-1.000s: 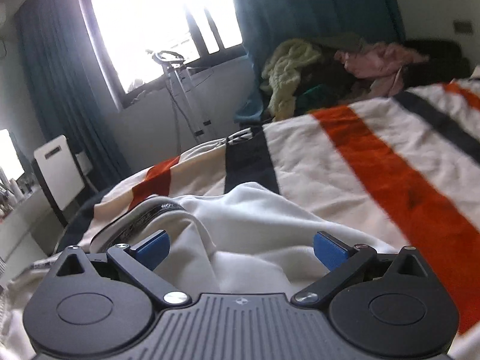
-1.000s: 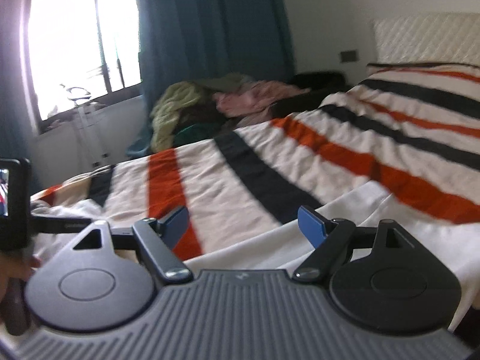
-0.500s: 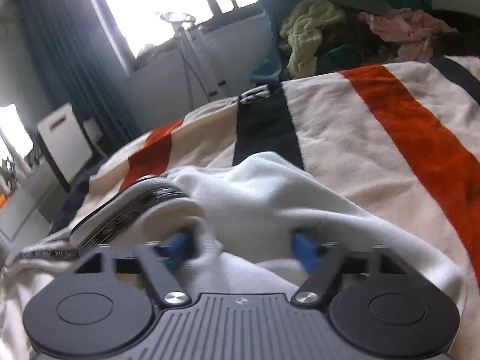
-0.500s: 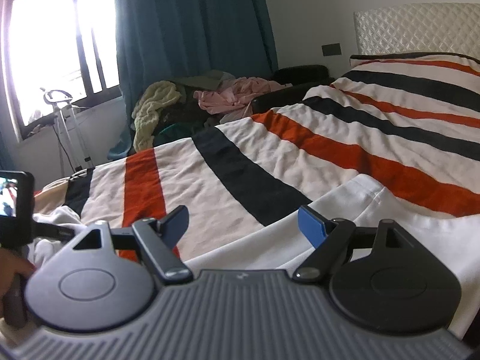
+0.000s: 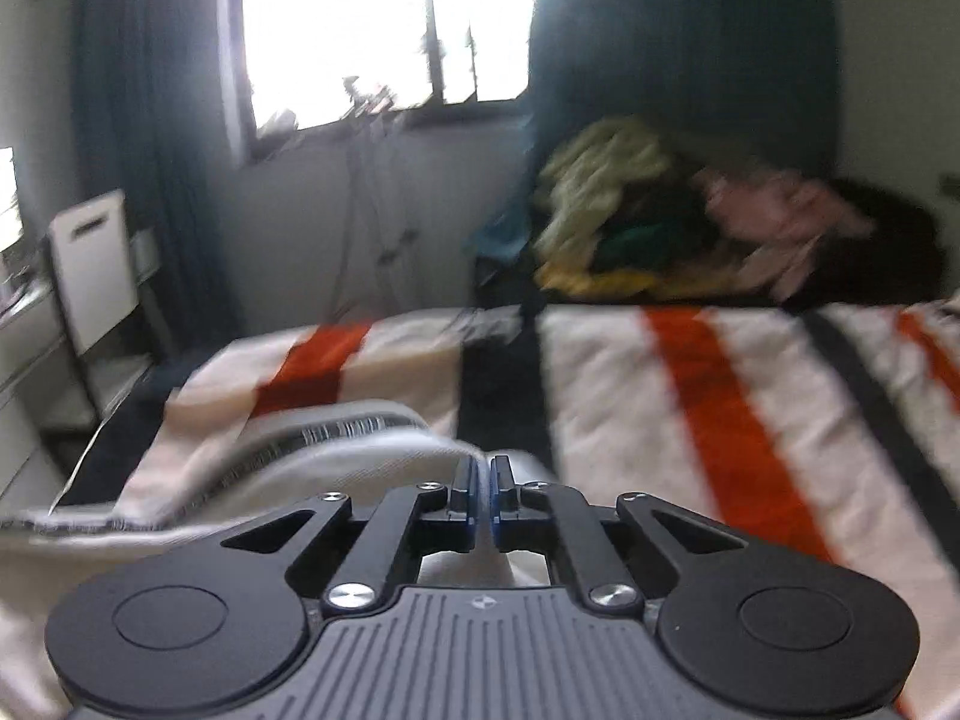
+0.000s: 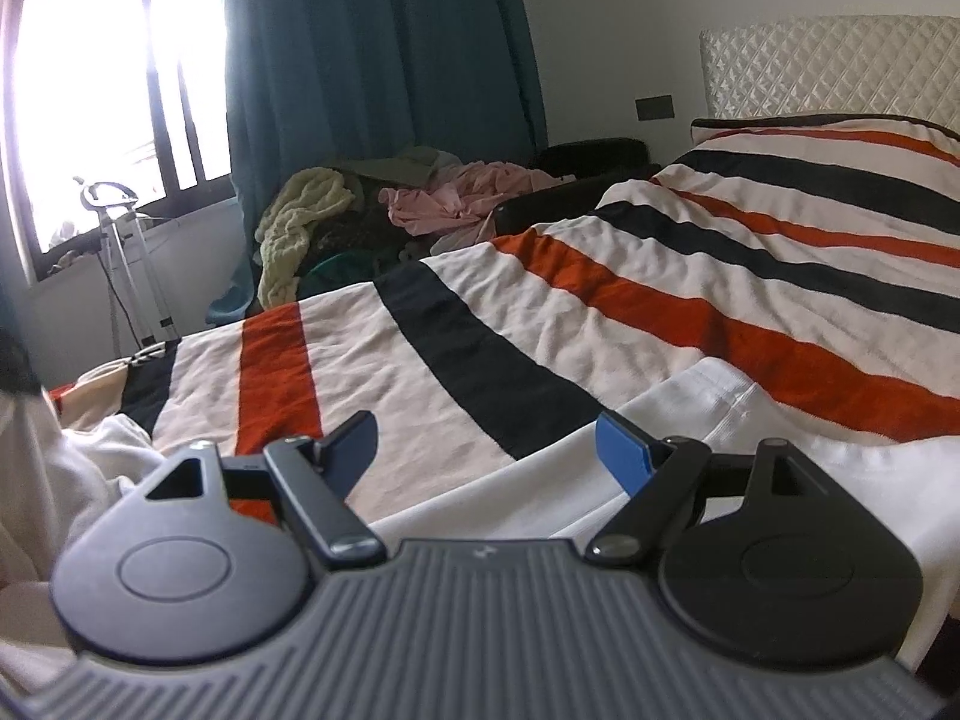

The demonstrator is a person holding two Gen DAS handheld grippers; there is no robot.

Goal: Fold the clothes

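Left gripper: jaws closed on a fold of the white garment, raised above the striped blanket. Right gripper: jaws open, over the garment's flat part on the bed.

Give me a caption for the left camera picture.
Left gripper pinching a white garment on a striped blanket.

The white garment is showing as smooth matt knit cloth, ribbed along its hem. The striped blanket is looking fleecy and slightly rough. The right gripper is showing matt black plastic with shiny metal pivots.
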